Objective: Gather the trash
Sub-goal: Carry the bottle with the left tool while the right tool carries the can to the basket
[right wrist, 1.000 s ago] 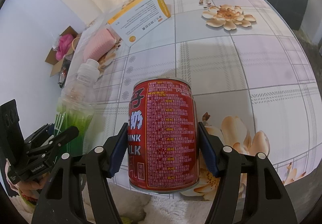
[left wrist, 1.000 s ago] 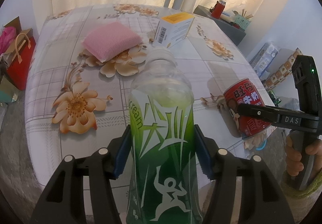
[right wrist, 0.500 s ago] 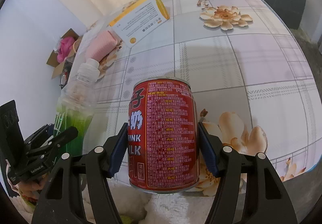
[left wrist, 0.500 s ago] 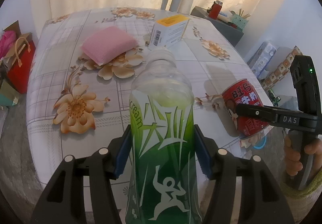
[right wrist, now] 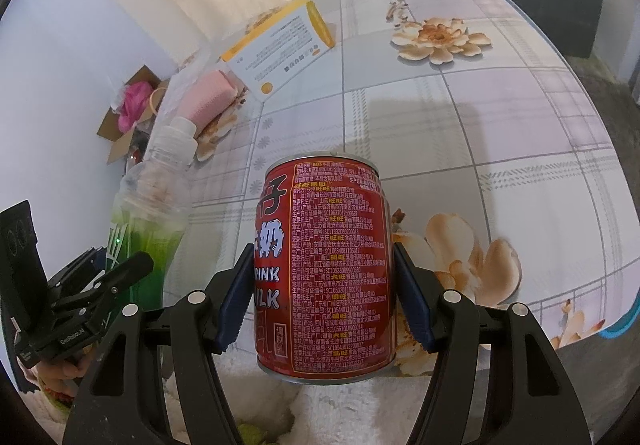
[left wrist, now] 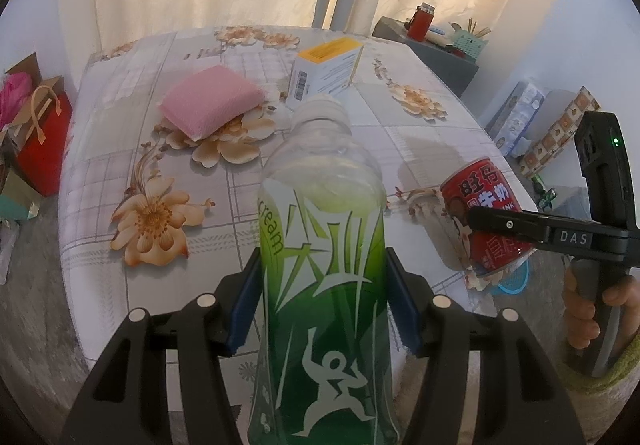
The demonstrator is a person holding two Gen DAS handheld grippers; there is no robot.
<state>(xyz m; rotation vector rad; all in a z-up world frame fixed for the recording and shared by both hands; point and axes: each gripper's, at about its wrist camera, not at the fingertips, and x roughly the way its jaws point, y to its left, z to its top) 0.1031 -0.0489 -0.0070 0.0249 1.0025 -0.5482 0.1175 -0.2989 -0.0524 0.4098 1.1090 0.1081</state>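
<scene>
**A:** Above the near edge of the table [left wrist: 96, 165], both hands are loaded. The left gripper [left wrist: 322, 305] has its blue pads pressed against the sides of the green bottle [left wrist: 324, 285], jaws about half spread and filled by the bottle's body. The right gripper [right wrist: 326, 301] is clamped the same way on the red can [right wrist: 326, 269].

**B:** How do the two lie in the grip?

**A:** Each one runs lengthwise away from its gripper, along the fingers. The bottle's white cap [left wrist: 320, 109] points out over the table, its base back toward the hand. The can's rim is at the far end too. From the left camera the can [left wrist: 486, 221] sits off to the right of the bottle, well apart from it, just past the table's corner.

**B:** Where does the trash go?

**A:** I cannot say for certain. A blue rim [left wrist: 514, 281] peeks out just under the can in the left view, and again at the lower right edge of the right view [right wrist: 624, 325]. If that is the bin, it lies below and to the right, so the right hand is nearer and the can would drop first, base down.

**B:** Anything left on the table?

**A:** A pink sponge [left wrist: 210, 105] and a yellow-topped box [left wrist: 326, 71], both at the far side, neither touched.
</scene>
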